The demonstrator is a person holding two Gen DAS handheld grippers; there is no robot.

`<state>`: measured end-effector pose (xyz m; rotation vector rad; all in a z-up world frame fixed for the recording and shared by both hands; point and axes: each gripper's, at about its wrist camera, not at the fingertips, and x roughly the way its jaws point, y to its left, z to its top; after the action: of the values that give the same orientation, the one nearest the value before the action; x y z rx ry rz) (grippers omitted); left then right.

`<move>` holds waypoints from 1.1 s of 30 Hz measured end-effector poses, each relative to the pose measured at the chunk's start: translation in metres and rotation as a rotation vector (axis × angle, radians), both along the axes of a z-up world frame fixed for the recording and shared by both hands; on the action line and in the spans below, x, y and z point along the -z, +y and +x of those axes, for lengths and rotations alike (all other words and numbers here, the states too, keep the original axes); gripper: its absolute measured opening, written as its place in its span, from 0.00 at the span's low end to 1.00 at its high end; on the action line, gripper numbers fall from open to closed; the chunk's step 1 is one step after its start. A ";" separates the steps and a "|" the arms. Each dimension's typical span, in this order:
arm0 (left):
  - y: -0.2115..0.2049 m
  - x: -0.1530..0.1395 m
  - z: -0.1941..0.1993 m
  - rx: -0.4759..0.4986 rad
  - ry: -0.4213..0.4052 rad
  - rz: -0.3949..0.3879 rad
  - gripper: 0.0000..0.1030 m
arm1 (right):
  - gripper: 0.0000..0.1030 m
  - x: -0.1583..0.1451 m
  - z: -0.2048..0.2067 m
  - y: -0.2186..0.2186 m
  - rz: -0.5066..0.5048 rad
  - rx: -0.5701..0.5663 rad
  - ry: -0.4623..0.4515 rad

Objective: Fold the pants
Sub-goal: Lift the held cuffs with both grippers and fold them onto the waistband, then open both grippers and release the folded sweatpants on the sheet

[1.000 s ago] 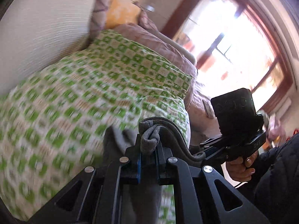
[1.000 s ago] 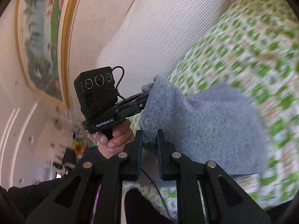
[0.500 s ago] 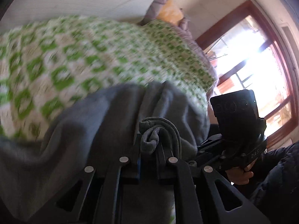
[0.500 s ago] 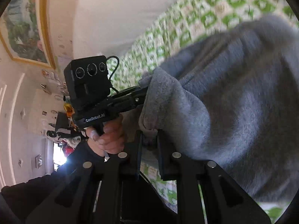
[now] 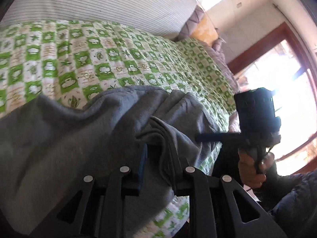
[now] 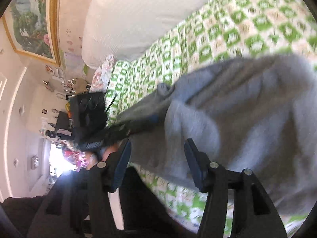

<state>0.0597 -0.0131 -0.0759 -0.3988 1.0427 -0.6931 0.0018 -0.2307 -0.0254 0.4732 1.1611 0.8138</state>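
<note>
The pants [image 5: 83, 138] are one pair, grey and fleecy, thick and soft, lying in a loose heap on the bed's green-and-white checked quilt [image 5: 103, 59], near the edge closest to me. In my left view the cloth spreads wide on the left side, rumpled into shallow ridges, and bunches toward the middle into a stack of folded edges, several layers one on another. My left tongs [image 5: 160, 156] have just been opening: the jaws stand a little apart, and that layered bunch of cloth lies between them, draped over the right finger, while the blue pad of the left finger [image 5: 143, 158] stands clear of it with a gap showing. Further right in the same view I see my right hand [image 5: 251, 166] wrapped round the handle of the other tool, in front of a bright window. In my right view the pants fill the right half, blurred, with a rounded fold hanging toward me. My right tongs [image 6: 158, 158] have also just been opening and now stand wide, the two fingers well apart; grey cloth lies between and beyond them but neither pad presses on it. I count one pair of pants, one quilt, two tongs, and one framed picture [image 6: 29, 19] on the wall at the left.
</note>
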 end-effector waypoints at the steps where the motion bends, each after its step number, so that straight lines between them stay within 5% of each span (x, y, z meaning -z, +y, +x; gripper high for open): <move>1: -0.001 -0.002 -0.006 -0.015 0.002 -0.004 0.21 | 0.55 -0.003 0.006 -0.002 -0.034 0.007 -0.023; 7: -0.030 -0.001 -0.039 -0.151 0.058 0.018 0.38 | 0.55 -0.004 0.044 0.014 -0.184 -0.079 -0.047; 15: -0.054 0.023 -0.041 -0.297 0.100 0.121 0.38 | 0.52 0.011 0.072 0.056 -0.289 -0.250 -0.021; 16: -0.054 0.029 -0.041 -0.308 0.112 0.133 0.36 | 0.49 0.018 0.073 0.063 -0.321 -0.261 -0.015; 18: -0.051 0.041 -0.042 -0.326 0.147 0.143 0.28 | 0.22 0.028 0.073 0.072 -0.343 -0.296 0.005; 19: -0.049 0.047 -0.042 -0.334 0.165 0.148 0.15 | 0.19 0.032 0.071 0.077 -0.343 -0.313 0.007; 21: -0.042 0.050 -0.045 -0.348 0.175 0.128 0.13 | 0.12 0.031 0.066 0.085 -0.373 -0.338 -0.031; 26: -0.020 0.046 -0.055 -0.388 0.162 0.087 0.12 | 0.11 0.026 0.066 0.097 -0.400 -0.331 -0.120; 30: -0.017 0.065 -0.061 -0.398 0.210 0.089 0.12 | 0.14 0.066 0.071 0.100 -0.444 -0.285 -0.087; 33: -0.018 0.056 -0.065 -0.388 0.198 0.085 0.12 | 0.17 0.061 0.069 0.091 -0.380 -0.259 -0.068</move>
<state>-0.0051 -0.0308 -0.1324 -0.5847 1.1358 -0.2650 0.0704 -0.1394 -0.0868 -0.0202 1.2944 0.7989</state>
